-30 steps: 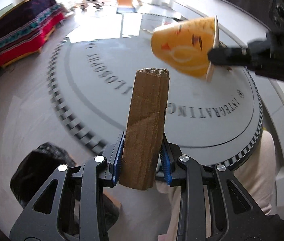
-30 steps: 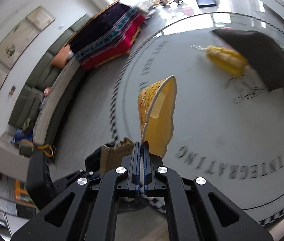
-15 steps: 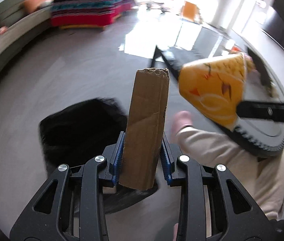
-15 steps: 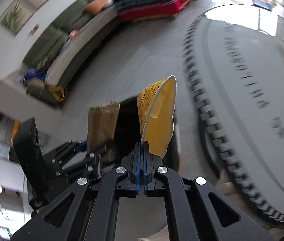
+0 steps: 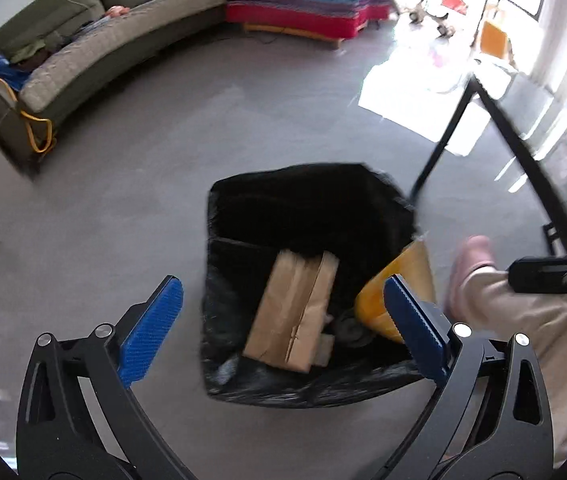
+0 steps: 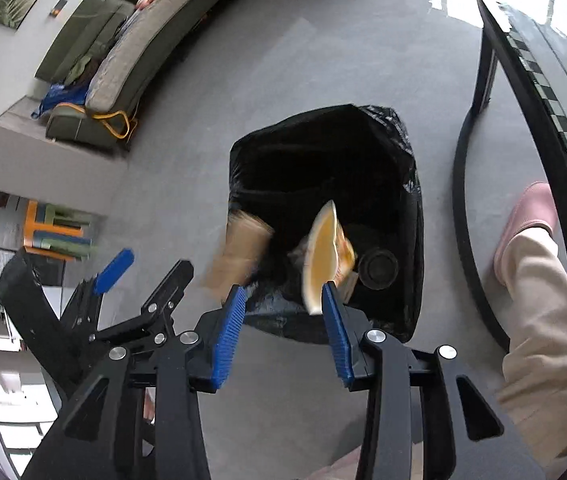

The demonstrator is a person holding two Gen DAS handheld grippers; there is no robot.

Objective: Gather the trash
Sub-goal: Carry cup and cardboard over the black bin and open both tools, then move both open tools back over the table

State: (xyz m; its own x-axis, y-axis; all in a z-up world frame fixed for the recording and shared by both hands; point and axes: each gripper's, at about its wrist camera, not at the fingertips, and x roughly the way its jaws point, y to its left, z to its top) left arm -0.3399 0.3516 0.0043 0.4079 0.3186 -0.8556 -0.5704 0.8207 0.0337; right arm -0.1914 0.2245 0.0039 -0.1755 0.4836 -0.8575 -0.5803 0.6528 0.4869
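Note:
A bin lined with a black trash bag (image 5: 311, 200) (image 6: 323, 152) stands on the grey floor below both grippers. My left gripper (image 5: 279, 320) is open and empty above it; the brown paper bag (image 5: 295, 312) (image 6: 239, 256) is loose inside the bin mouth. My right gripper (image 6: 283, 316) is open; the yellow paper cup (image 6: 325, 256) (image 5: 399, 292) is free of its pads, falling into the bin. The left gripper shows in the right wrist view (image 6: 115, 268) at the left.
The round table's black edge (image 6: 539, 92) and its leg (image 5: 439, 144) are at the right. The person's leg and pink slipper (image 6: 527, 216) stand beside the bin. A grey sofa (image 5: 95, 52) curves along the back wall. A dark lid (image 6: 377, 268) lies in the bin.
Both grippers swung from over the table to above the bin and opened. The paper bag and the yellow cup left the pads and dropped into the black bag.

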